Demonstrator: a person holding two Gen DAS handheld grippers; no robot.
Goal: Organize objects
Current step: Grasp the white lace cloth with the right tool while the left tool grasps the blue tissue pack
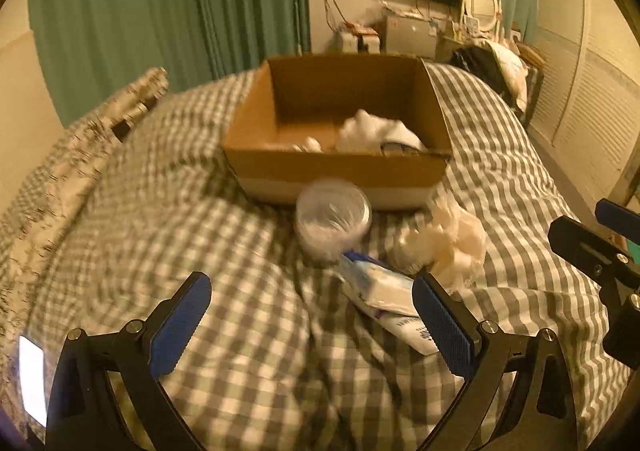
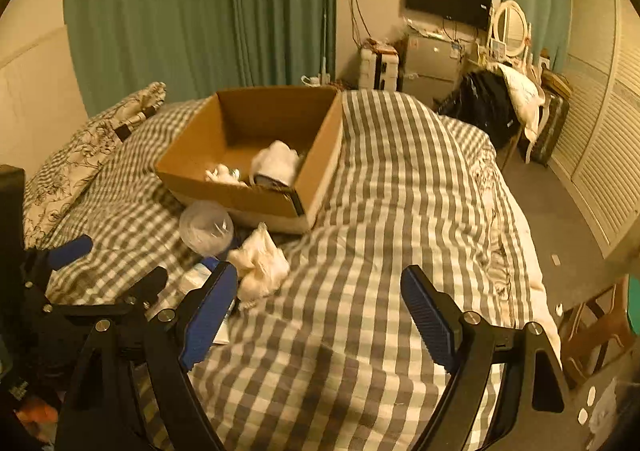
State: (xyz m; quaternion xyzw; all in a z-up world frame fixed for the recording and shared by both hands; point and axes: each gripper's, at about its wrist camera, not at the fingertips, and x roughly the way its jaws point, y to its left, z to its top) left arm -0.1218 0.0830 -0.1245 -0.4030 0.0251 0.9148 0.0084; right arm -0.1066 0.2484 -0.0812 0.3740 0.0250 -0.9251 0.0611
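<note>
1. Clear plastic container, crumpled plastic bag, tissue pack lie on the checked duvet, just before the cardboard box.
2. Left gripper wide, empty.
3. Right gripper wide, empty over bare duvet.

Through both wrist cameras I see a dim room in warm yellow-orange light, seemingly from overhead. The fisheye lenses bend the walls and curtains into curves, and black corners frame each round picture. My left view is smeared with motion blur: the checked quilt, the tub and the box all look soft. My right view is sharper. A white patch glares at the left view's lower edge.
</note>
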